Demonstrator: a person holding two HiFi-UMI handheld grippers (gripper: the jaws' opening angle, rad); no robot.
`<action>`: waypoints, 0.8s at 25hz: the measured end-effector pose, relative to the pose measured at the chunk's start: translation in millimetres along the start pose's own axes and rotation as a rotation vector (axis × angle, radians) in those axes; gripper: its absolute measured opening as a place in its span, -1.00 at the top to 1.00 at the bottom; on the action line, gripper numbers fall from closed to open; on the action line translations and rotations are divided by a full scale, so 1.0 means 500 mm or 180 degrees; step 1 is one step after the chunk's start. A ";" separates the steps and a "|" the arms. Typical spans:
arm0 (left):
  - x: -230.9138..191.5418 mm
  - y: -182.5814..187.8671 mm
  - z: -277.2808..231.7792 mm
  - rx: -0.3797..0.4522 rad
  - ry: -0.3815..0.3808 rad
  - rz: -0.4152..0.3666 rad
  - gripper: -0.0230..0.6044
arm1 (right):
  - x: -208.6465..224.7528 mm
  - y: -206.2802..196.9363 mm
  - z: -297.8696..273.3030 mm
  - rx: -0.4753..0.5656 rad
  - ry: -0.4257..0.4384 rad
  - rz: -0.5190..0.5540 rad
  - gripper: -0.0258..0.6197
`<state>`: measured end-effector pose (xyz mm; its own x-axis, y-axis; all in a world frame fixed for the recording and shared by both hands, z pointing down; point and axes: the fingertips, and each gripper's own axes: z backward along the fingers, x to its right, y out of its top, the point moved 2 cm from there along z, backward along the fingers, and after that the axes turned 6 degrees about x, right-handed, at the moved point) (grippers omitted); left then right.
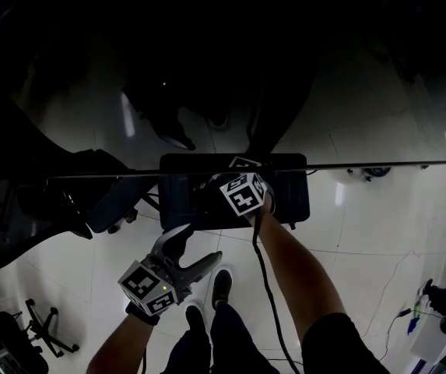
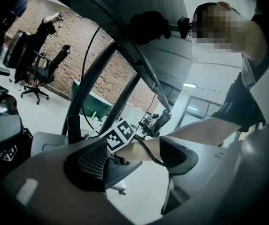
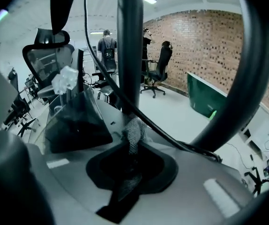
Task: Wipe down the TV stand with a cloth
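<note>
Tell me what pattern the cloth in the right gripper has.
A fine, mesh-like weave, pale grey; the cloth shows best in the right gripper view.

Open-plan office: swivel chairs (image 3: 158, 69), brick wall (image 3: 209, 46), glossy white floor (image 3: 172, 114).

No text, label or number is legible.
</note>
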<state>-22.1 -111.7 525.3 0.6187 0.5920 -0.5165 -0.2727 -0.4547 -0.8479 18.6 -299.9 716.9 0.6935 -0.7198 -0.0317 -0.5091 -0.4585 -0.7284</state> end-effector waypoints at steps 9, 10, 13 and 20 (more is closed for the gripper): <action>0.028 -0.027 -0.031 -0.0090 -0.0119 0.0008 -0.27 | 0.199 -0.125 0.123 -0.0080 -0.0550 -0.0264 0.78; 0.032 -0.030 -0.034 -0.0099 -0.0131 0.0009 -0.27 | 0.221 -0.140 0.139 -0.0107 -0.0622 -0.0301 0.78; 0.044 -0.038 -0.040 -0.0124 -0.0164 0.0000 -0.27 | 0.282 -0.184 0.181 -0.0192 -0.0836 -0.0374 0.78; 0.053 -0.034 -0.029 -0.0114 -0.0139 -0.0037 -0.27 | 0.276 -0.153 0.202 0.0028 -0.0746 -0.0466 0.78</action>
<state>9.6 -98.2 527.9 0.5886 0.6255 -0.5121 -0.2387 -0.4708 -0.8494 204.9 -311.3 699.0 0.8590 -0.5054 -0.0825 -0.3910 -0.5434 -0.7429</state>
